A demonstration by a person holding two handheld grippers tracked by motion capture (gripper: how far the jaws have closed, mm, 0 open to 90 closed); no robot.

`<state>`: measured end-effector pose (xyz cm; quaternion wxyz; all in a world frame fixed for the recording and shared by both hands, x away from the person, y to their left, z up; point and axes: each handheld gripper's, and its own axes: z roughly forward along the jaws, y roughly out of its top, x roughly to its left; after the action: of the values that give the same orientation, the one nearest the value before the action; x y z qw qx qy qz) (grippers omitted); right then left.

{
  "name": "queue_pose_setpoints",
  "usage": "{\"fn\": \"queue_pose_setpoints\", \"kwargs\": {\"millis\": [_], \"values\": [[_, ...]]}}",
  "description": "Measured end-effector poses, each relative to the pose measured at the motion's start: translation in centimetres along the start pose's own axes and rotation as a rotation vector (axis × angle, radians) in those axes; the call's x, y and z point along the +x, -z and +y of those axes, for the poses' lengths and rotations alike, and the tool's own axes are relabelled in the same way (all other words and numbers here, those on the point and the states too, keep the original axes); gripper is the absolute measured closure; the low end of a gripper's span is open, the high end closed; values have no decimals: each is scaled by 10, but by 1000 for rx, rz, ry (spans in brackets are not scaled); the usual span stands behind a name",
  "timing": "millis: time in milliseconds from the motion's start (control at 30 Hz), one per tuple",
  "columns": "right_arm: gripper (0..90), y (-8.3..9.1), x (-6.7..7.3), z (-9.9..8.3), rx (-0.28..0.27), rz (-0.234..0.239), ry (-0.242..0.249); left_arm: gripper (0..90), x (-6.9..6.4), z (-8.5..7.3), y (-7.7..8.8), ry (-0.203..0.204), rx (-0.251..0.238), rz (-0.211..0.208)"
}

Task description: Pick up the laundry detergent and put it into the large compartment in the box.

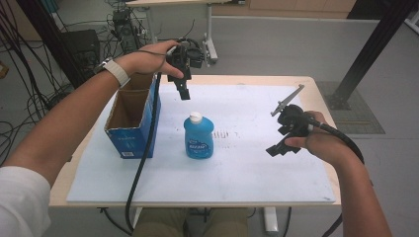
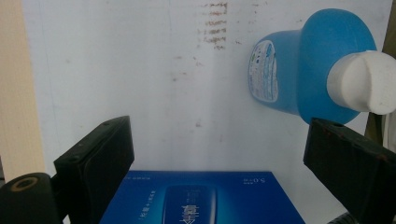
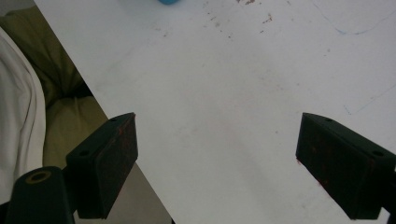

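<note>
Blue bottle (image 1: 198,138) with a white cap (image 1: 196,117) stands upright near the middle of the white mat (image 1: 247,168), label facing the person. Just to its left, apart from it, an open blue cardboard box (image 1: 132,123) stands on the mat's left edge, its top flaps up.

Left gripper (image 1: 184,91) hangs in the air above and behind the bottle, beside the box's far right corner, pointing down; jaws spread wide with nothing between them. In the left gripper view the bottle (image 2: 303,70) lies toward the upper right, past the right jaw, and the box's blue side (image 2: 196,196) sits low between the jaws.

Right gripper (image 1: 276,148) is held over the mat's right side, well apart from the bottle. Its jaws stand wide apart, with bare mat (image 3: 224,93) between them. Black cable (image 1: 143,153) trails from the left gripper down past the box's front.
</note>
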<state>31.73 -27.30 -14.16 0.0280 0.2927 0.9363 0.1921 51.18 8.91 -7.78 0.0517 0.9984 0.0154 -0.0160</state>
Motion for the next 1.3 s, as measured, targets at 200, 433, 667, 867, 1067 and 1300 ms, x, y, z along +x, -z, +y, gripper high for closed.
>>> {"fn": "queue_pose_setpoints", "kwargs": {"millis": [200,433,667,867,1067,1300], "values": [[128,1,1,0,-3,1,-6,89,-2,-1,3,-2,-5,2],[128,1,0,1,-5,1,-7,89,-4,-2,6,2,-5,6],[127,-1,2,0,-6,3,-5,90,-7,-1,6,4,-5,8],[127,2,4,-2,-10,-4,-6,91,-9,-1,8,1,-8,10],[127,4,6,-2,-13,-9,0,91,-12,-3,11,5,-7,14],[127,4,7,-2,-14,-8,2,91,-13,-2,12,7,-5,16]]}}
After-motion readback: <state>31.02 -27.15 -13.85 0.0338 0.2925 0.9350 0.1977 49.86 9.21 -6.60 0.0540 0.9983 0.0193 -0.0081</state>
